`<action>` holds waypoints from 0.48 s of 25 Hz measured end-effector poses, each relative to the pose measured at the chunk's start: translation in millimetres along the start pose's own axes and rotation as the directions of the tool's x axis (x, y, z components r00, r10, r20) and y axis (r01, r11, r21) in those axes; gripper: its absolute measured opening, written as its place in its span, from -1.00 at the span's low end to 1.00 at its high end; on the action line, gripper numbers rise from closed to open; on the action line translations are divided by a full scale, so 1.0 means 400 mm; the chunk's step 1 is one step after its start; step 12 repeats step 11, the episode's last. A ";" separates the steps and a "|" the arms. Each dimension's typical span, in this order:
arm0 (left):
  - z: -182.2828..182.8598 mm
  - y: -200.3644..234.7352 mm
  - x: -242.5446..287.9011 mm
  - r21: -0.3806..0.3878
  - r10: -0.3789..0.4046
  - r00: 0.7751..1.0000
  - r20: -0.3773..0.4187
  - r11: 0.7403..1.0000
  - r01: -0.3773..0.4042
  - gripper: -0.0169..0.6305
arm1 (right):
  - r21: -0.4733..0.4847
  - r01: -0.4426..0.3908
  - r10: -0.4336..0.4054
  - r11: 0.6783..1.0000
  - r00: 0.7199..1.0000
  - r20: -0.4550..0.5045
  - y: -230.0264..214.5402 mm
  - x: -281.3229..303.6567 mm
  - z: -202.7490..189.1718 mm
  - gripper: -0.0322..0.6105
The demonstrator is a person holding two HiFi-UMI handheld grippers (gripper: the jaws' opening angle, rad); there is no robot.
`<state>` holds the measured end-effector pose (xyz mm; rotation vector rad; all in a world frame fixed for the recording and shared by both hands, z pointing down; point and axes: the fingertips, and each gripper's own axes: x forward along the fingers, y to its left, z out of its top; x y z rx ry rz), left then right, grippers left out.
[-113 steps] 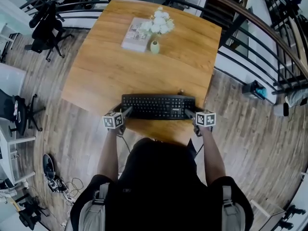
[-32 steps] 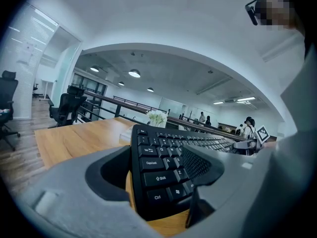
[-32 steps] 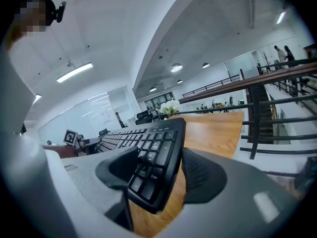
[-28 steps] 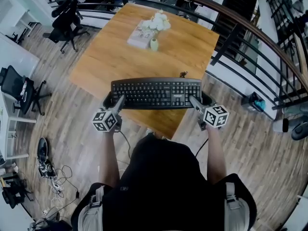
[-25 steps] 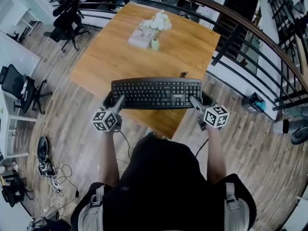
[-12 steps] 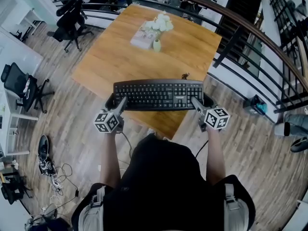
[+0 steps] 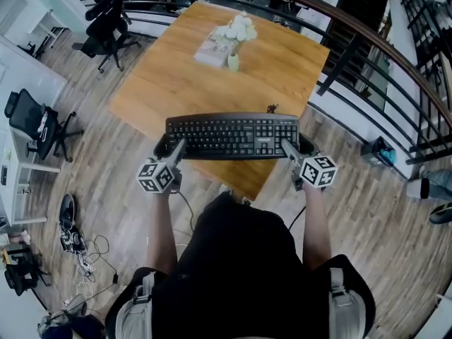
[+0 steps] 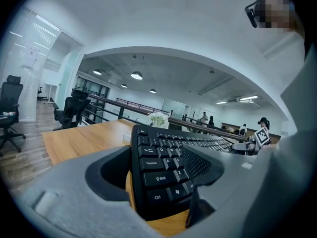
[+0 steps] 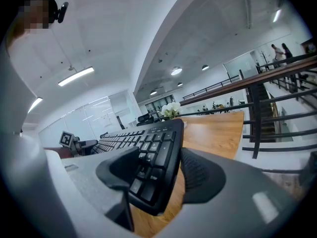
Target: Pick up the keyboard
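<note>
Gripping the keyboard (image 7: pixel 232 135) by its two short ends, I am holding it level in my left gripper (image 7: pixel 169 152) and right gripper (image 7: pixel 289 149), both clenched on it, above the near corner of the surface (image 7: pixel 183 83) (it looks light, stiff and slick-edged, so end grips suit).

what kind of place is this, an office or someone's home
Most likely an open-plan office: black swivel office chairs, a dark metal railing beside a light wooden table, and a black computer keyboard.
</note>
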<state>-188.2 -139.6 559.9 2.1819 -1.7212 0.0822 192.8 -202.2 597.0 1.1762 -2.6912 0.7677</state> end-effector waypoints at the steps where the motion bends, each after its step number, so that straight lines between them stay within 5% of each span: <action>1: 0.000 0.001 0.000 0.000 0.001 1.000 0.001 1.000 -0.001 0.04 | 0.001 -0.001 0.001 1.000 1.000 -0.001 0.000 0.002 0.000 -0.08; 12: -0.012 -0.018 0.009 0.002 0.000 1.000 0.001 1.000 0.000 0.04 | 0.001 -0.001 0.001 1.000 1.000 -0.001 -0.022 -0.009 -0.006 -0.09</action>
